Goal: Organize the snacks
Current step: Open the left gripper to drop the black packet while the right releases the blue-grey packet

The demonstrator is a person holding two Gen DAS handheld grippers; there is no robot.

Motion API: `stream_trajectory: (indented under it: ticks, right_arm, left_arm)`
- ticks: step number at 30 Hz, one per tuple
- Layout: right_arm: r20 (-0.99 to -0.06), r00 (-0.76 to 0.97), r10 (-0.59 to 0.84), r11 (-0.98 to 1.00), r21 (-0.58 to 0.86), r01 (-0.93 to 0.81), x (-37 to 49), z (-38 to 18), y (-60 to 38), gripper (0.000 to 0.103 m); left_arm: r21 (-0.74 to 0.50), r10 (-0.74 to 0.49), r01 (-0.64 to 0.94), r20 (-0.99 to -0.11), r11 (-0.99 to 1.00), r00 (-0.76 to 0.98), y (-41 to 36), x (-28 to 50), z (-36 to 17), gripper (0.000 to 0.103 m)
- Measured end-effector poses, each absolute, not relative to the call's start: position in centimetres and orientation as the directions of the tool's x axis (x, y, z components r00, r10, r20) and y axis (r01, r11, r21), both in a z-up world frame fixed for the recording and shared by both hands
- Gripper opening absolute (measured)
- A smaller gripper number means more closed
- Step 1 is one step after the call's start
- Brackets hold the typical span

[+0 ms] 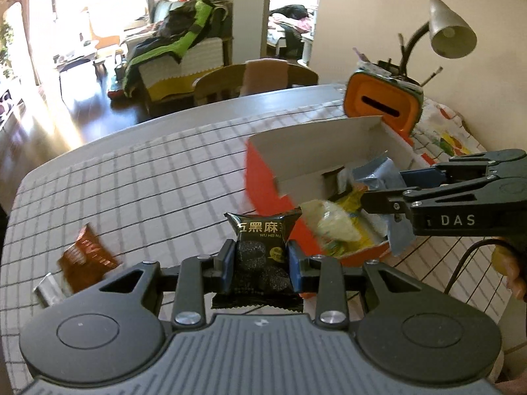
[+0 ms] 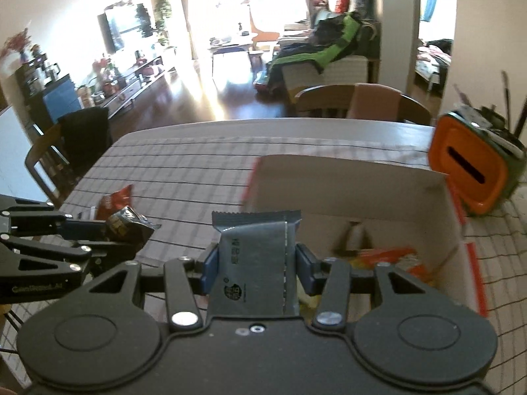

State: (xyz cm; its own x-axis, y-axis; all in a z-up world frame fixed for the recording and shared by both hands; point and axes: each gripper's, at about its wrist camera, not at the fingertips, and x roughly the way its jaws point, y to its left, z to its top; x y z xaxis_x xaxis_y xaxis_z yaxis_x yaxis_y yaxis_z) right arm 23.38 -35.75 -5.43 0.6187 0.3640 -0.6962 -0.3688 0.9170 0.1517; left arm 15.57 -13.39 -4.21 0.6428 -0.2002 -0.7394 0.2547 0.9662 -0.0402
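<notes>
My left gripper (image 1: pixel 262 258) is shut on a black sesame snack packet (image 1: pixel 263 247), held above the checked tablecloth just left of the orange cardboard box (image 1: pixel 263 171). My right gripper (image 2: pixel 257 261) is shut on a grey-blue snack packet (image 2: pixel 255 263), held over the box's near end (image 2: pixel 346 184). In the left wrist view the right gripper (image 1: pixel 378 197) reaches in from the right over the box, which holds yellow snack packets (image 1: pixel 332 222). In the right wrist view the left gripper (image 2: pixel 125 233) shows at the left with the black packet (image 2: pixel 128 225).
A brown snack packet (image 1: pixel 87 258) and a small silver packet (image 1: pixel 47 291) lie on the cloth at the left. An orange container with pens (image 1: pixel 383 105) and a desk lamp (image 1: pixel 451 29) stand behind the box. Wooden chairs (image 1: pixel 253 80) line the far table edge.
</notes>
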Motion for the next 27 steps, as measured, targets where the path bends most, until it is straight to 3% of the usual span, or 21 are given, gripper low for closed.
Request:
stream_trajectory:
  ticks: [27]
  right_arm:
    - [-0.820, 0.507, 0.267, 0.957, 0.162, -0.241, 33.9, -11.7, -45.2, 0.048]
  left_arm:
    - [0.034, -0.100, 0.259, -0.868, 0.965, 0.487, -25.9, 27.7, -8.8, 0.032]
